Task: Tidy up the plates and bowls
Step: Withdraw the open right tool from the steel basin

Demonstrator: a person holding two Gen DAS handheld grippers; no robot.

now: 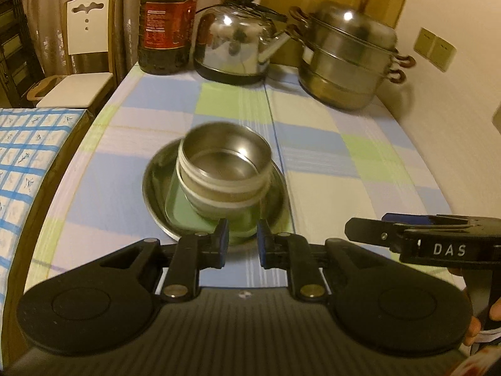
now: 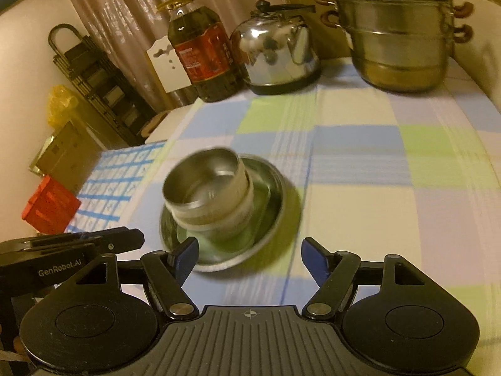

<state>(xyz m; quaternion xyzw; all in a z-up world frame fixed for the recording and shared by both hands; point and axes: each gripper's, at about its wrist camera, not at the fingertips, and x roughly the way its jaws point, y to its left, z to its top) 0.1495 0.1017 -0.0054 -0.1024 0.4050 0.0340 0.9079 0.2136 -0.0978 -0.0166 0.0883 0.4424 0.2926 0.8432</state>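
Centrally in both views sit two steel bowls (image 1: 224,159), one nested in the other, stacked on a green tray (image 1: 184,214) inside one round steel plate (image 1: 150,188). At the top of the frame stand one oil bottle (image 1: 167,22), one kettle (image 1: 235,47) and one lidded steamer pot (image 1: 347,59). All rest on a table (image 1: 313,144) under a blue, green and cream checked cloth. One white chair (image 1: 87,28) and curtains show at upper left. At the bottom, the left gripper (image 1: 242,244) has its fingers narrowly apart, pinching nothing; the right gripper (image 2: 250,260) is spread wide and empty, near the plate.
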